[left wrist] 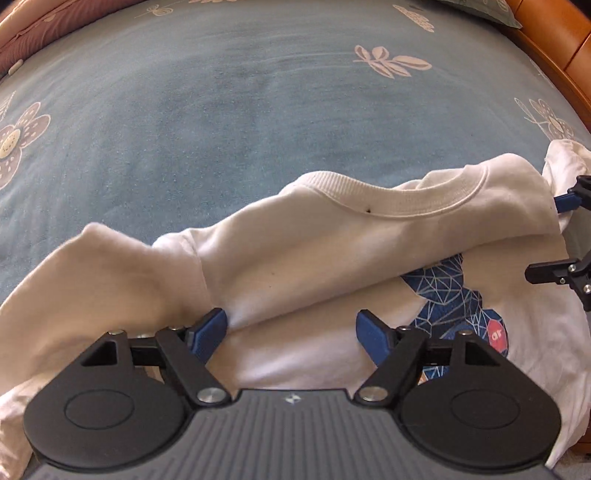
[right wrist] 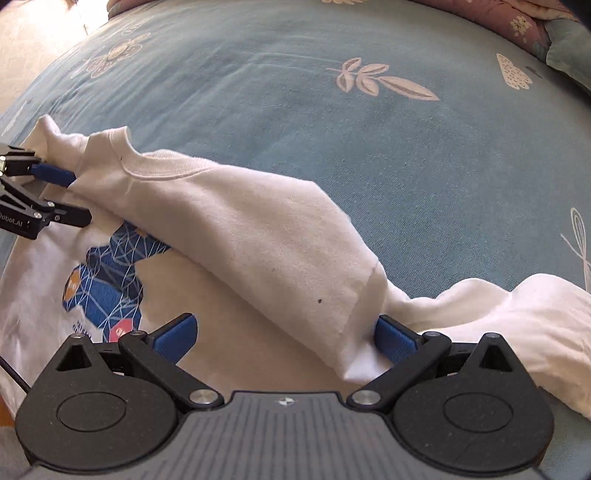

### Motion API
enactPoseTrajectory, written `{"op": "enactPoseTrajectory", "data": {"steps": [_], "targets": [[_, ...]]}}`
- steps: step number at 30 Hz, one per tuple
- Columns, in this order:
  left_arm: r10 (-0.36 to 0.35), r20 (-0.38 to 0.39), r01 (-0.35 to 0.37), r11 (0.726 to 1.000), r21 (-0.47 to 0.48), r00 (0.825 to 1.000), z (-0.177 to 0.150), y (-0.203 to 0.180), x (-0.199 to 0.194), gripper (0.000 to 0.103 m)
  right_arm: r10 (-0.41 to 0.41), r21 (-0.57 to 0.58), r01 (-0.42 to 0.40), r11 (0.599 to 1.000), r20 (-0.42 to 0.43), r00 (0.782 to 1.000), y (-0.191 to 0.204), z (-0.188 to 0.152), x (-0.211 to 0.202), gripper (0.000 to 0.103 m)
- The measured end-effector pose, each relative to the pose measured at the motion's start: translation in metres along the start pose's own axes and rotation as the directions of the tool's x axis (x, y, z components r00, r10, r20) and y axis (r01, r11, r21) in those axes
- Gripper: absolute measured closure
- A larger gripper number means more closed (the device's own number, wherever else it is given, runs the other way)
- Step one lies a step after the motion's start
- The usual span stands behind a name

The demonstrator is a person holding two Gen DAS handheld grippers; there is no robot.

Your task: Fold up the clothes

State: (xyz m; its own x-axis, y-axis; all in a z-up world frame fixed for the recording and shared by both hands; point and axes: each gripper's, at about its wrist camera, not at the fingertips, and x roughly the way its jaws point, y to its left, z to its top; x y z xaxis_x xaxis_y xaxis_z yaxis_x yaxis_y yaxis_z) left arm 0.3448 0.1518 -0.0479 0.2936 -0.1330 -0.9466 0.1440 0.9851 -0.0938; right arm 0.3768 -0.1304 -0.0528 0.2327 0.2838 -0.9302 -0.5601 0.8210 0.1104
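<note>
A white T-shirt (left wrist: 314,258) with a blue geometric print (left wrist: 454,306) lies on the bed. Its collar end (left wrist: 399,195) is folded over the front. My left gripper (left wrist: 291,332) stands open over the shoulder of that fold; the left pad touches the cloth and the right pad is clear of it. In the right wrist view the same shirt (right wrist: 258,236) runs slantwise, and my right gripper (right wrist: 286,338) is open around the other shoulder, with its right pad against the sleeve seam. Each gripper shows in the other's view: right gripper (left wrist: 554,236), left gripper (right wrist: 79,197).
The blue bedspread (left wrist: 221,110) with pale flower and leaf prints stretches beyond the shirt. A wooden bed frame (left wrist: 554,44) curves along the far right in the left wrist view. A patterned quilt (right wrist: 535,26) lies at the far right in the right wrist view.
</note>
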Motion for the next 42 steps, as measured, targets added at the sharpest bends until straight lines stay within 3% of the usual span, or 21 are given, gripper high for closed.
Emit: {"op": "enactPoseTrajectory", "data": {"steps": [3,9,13,15,18,20,25,29,32,35,39,42], "targets": [[-0.035,0.007,0.035,0.999,-0.021,0.999,0.01,0.011,-0.014,0.027,0.043,0.002,-0.043,0.999,-0.012,0.999,-0.006,0.009,-0.009,0.0],[-0.089,0.136,0.081,0.995,0.061,0.987,0.066,0.024,-0.026,0.026,0.14,0.061,-0.146,0.987,0.1,0.985,-0.033,0.052,-0.023,0.0],[-0.129,0.136,0.12,0.99,0.073,0.982,0.098,0.03,0.002,0.026,0.221,0.066,-0.233,0.97,0.152,0.963,-0.041,0.088,-0.003,0.0],[-0.172,0.073,0.171,0.985,0.016,0.982,0.105,0.038,0.022,0.027,0.291,0.146,-0.307,0.941,0.12,0.949,-0.048,0.092,0.012,0.0],[-0.25,0.004,0.249,0.966,-0.075,0.968,0.093,0.048,0.033,0.027,0.389,0.262,-0.399,0.879,0.09,0.917,-0.056,0.089,0.028,0.0],[-0.283,-0.004,0.282,0.957,-0.072,0.959,0.077,0.047,0.024,0.027,0.425,0.284,-0.437,0.854,0.103,0.899,-0.053,0.076,0.021,0.0],[-0.361,-0.064,0.362,0.932,0.01,0.931,0.035,0.032,-0.001,0.027,0.498,0.249,-0.503,0.828,0.086,0.863,-0.032,0.048,-0.006,0.0],[-0.388,-0.135,0.387,0.921,-0.04,0.912,-0.001,0.03,-0.005,0.026,0.529,0.223,-0.512,0.829,-0.021,0.848,-0.007,0.024,-0.008,0.0],[-0.345,-0.183,0.347,0.938,-0.025,0.921,-0.024,0.022,-0.004,0.027,0.518,0.204,-0.49,0.848,-0.114,0.848,0.011,0.002,-0.002,0.0],[-0.298,-0.15,0.312,0.947,0.075,0.943,-0.028,0.011,-0.018,0.027,0.492,0.138,-0.474,0.87,-0.155,0.857,0.025,-0.008,-0.01,0.0],[-0.275,-0.051,0.279,0.936,0.215,0.96,-0.012,0.001,-0.041,0.026,0.443,0.005,-0.445,0.895,-0.097,0.891,0.032,0.005,-0.037,0.0],[-0.285,0.004,0.271,0.916,0.296,0.959,0.012,0.005,-0.045,0.026,0.411,-0.069,-0.412,0.909,-0.028,0.911,0.023,0.03,-0.046,0.0]]}}
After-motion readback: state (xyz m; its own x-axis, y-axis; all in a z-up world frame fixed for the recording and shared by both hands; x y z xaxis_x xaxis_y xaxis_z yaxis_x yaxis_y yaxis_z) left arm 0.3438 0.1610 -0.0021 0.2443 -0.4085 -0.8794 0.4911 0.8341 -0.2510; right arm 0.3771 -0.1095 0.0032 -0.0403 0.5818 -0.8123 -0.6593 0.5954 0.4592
